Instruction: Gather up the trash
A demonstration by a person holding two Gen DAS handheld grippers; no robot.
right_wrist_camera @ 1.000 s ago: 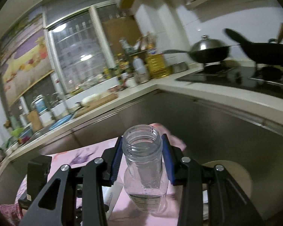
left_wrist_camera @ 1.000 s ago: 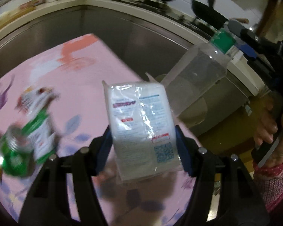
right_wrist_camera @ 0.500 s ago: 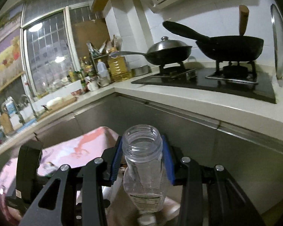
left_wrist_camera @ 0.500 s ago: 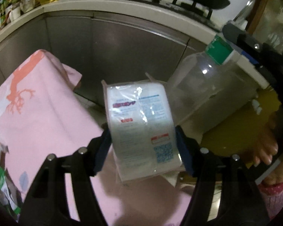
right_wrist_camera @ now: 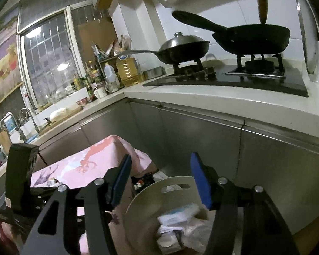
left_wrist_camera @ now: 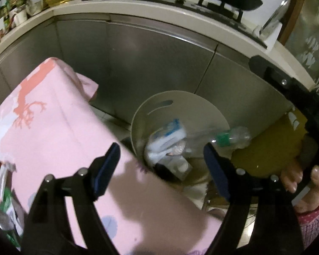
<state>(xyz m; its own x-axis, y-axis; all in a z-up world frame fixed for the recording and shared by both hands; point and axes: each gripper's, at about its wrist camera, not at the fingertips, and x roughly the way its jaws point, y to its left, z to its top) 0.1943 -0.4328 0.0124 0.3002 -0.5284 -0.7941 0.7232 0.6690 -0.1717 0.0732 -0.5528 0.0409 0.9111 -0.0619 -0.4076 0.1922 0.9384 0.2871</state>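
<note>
A round beige trash bin (left_wrist_camera: 142, 114) stands on the floor beside the pink-clothed table (left_wrist_camera: 53, 127). In it lie a white plastic pack (left_wrist_camera: 168, 136), a clear bottle with a green label (left_wrist_camera: 225, 137) and other wrappers. My left gripper (left_wrist_camera: 161, 165) is open and empty above the bin's near edge. My right gripper (right_wrist_camera: 159, 180) is open and empty above the same bin (right_wrist_camera: 146, 199), with the white pack (right_wrist_camera: 180, 214) below it. Green and white wrappers (left_wrist_camera: 2, 191) lie on the table at the far left.
Steel cabinet fronts (left_wrist_camera: 148, 63) stand behind the bin under a white counter (right_wrist_camera: 223, 104). A stove with two black pans (right_wrist_camera: 253, 36) sits on the counter. The person's right hand (left_wrist_camera: 297, 180) holds the other gripper's handle at the right.
Both grippers have opened. The white pack left my left gripper and the clear bottle left my right gripper; both now lie in the bin.
</note>
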